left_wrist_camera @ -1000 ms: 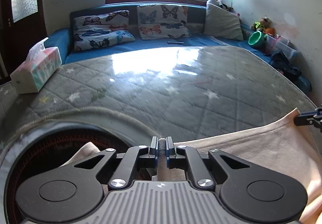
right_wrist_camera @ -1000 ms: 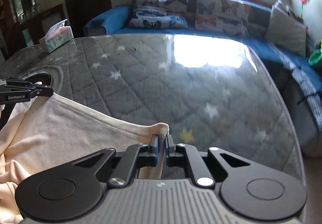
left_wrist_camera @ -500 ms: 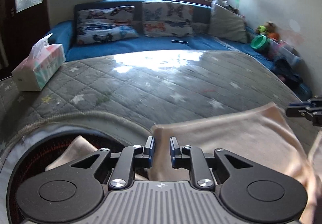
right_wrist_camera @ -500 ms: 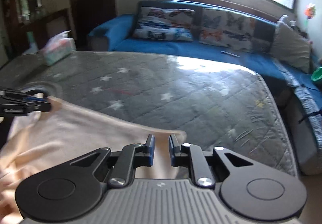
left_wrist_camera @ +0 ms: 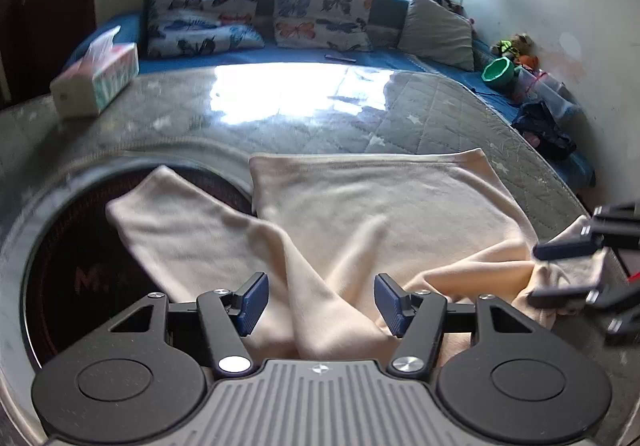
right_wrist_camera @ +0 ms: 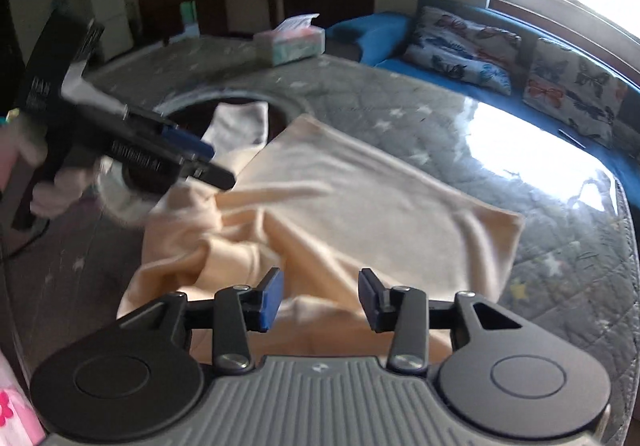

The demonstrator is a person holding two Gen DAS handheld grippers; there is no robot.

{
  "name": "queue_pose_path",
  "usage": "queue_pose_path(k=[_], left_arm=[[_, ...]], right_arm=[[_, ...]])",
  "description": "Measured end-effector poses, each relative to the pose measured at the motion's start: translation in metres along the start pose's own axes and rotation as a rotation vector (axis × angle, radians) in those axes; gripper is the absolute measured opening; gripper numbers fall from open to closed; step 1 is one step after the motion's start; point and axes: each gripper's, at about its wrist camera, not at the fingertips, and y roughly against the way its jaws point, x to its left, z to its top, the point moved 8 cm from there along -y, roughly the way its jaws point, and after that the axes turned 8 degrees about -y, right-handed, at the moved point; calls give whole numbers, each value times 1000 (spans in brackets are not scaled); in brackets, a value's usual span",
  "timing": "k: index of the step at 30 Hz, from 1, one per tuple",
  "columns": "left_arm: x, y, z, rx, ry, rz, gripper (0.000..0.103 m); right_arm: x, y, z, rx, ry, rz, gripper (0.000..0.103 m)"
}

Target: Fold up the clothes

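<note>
- Now both grippers have let go: a second ago each pinched a hem corner of the cream garment [left_wrist_camera: 384, 205].
- Left gripper [left_wrist_camera: 320, 304] and right gripper [right_wrist_camera: 320, 300]: fingers opening, nothing clamped.
- Garment lies on the tabletop [left_wrist_camera: 432, 113], hem toward twelve o'clock, near end bunched; smoothing likely next.

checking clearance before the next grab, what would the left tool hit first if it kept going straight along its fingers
Most likely the cream garment, whose bunched folds lie right between and ahead of the left tool, jaws opening with neither pad pressing on it. Past it is the grey quilted table cover. Depth is hard to judge in the fisheye.
</note>
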Motion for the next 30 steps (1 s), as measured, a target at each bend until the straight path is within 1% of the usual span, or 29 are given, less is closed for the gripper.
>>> queue_pose_path(k=[3, 4, 5, 8, 9, 12, 15, 16, 17, 18, 22, 24, 26, 27, 28, 29, 30], left_arm=[[-1, 0, -1, 3, 31, 4, 60], [-2, 1, -2, 5, 25, 17, 55], [-2, 1, -3, 4, 15, 23, 44], [0, 6, -9, 10, 18, 19, 30], [1, 9, -12, 10, 21, 18, 28], [3, 17, -18, 5, 42, 15, 28], [6, 26, -23, 1, 69, 11, 31], [7, 28, -24, -3, 80, 12, 36], [7, 30, -25, -7, 91, 13, 45], [8, 32, -25, -10, 102, 13, 49], [12, 28, -24, -5, 163, 14, 53], [15, 24, -24, 12, 207, 4, 55], [16, 20, -27, 25, 243, -8, 55], [17, 19, -30, 31, 262, -14, 55], [17, 17, -32, 36, 281, -20, 53], [18, 17, -33, 39, 304, -29, 51], [19, 18, -35, 35, 328, -47, 48]], right_arm=[[4, -3, -13, 37, 24, -36, 40], [5, -2, -17, 47, 34, -48, 40], [5, 1, -22, 56, 44, -54, 40], [7, 10, -37, 82, 71, -76, 40], [7, 14, -42, 89, 80, -86, 40], [9, 24, -51, 93, 102, -106, 40], [21, 39, -49, 57, 123, -77, 40], [26, 43, -47, 43, 130, -61, 40], [32, 46, -44, 29, 137, -43, 40], [38, 47, -41, 18, 143, -22, 40], [65, 39, -27, -16, 163, 44, 40], [74, 30, -22, -23, 166, 53, 39], [78, 17, -21, -11, 162, 44, 39], [79, 10, -21, -3, 159, 38, 32], [79, 3, -23, 8, 155, 30, 23], [79, -2, -25, 21, 152, 18, 18], [78, -6, -27, 34, 146, 10, 10]])
